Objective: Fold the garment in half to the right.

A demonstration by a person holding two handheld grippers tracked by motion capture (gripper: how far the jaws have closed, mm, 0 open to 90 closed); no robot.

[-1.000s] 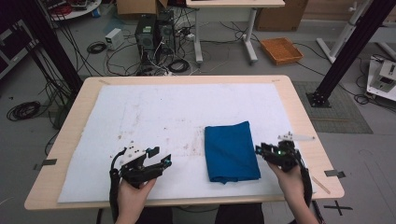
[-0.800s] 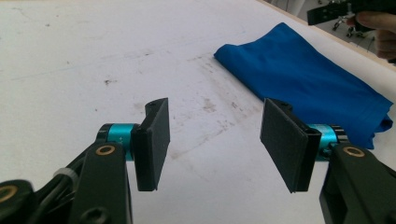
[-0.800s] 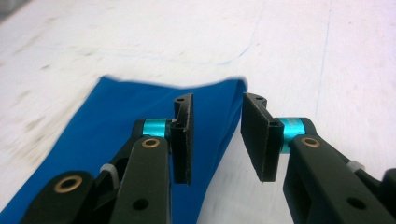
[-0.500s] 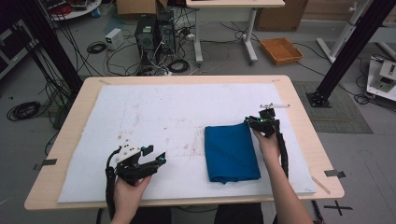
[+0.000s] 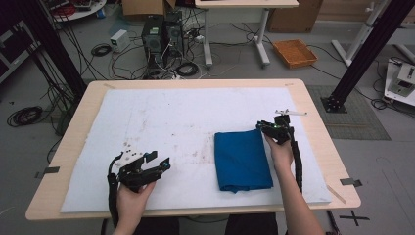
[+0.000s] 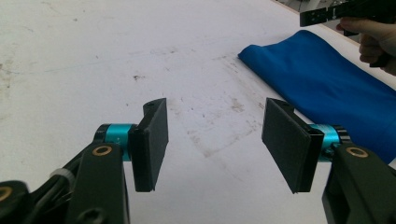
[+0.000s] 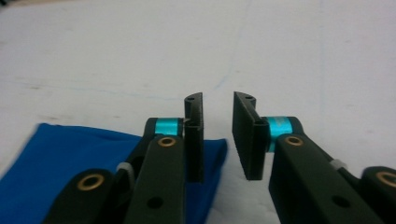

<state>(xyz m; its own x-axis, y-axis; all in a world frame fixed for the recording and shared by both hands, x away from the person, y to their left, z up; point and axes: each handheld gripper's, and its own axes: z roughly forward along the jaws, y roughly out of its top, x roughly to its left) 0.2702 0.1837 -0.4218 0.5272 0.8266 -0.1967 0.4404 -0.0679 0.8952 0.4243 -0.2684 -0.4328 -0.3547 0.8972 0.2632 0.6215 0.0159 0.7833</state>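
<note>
A folded blue cloth lies flat on the white table cover, right of centre. My right gripper hovers at the cloth's far right corner. In the right gripper view its jaws stand a narrow gap apart with bare cover between them, and the cloth corner lies just under the left jaw. My left gripper is held low near the front left, well apart from the cloth. Its jaws are wide open and empty. In that view the cloth lies off to the right.
The wooden table edge runs close to the right of my right hand. The white cover carries faint stains between my left gripper and the cloth. Cables, computer cases and an orange tray sit on the floor beyond the table.
My right gripper has travelled from the cloth's near right side, away from me along its right edge, to the far right corner. My left gripper has barely shifted.
</note>
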